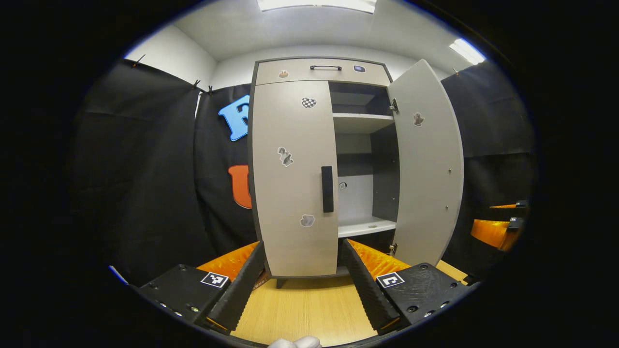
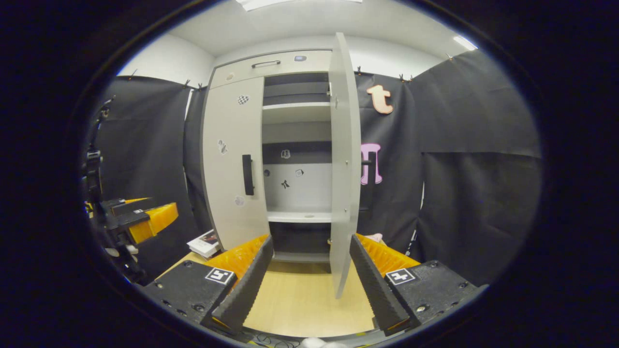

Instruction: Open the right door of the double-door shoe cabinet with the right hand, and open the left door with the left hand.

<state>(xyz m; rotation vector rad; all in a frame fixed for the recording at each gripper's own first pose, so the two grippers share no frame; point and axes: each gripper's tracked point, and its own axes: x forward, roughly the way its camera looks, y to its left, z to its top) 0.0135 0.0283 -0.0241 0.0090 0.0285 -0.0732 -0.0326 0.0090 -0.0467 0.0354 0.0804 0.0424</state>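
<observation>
Your right door (image 1: 425, 164) already stands swung out; the left door (image 1: 294, 179) is shut, centre frame in the left gripper view. Its upright handle (image 1: 327, 189) lies straight ahead of your left gripper (image 1: 303, 290), fingers spread, empty. Your right gripper (image 2: 309, 290) gapes too.

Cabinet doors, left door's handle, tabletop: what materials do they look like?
Left door and right door: likely laminated board, matte light grey, flat with thin square edges. Handle: black bar, plastic or coated metal; can't tell which. Tabletop: pale wood-grain, probably laminate or veneer, going by its even streaks.
</observation>
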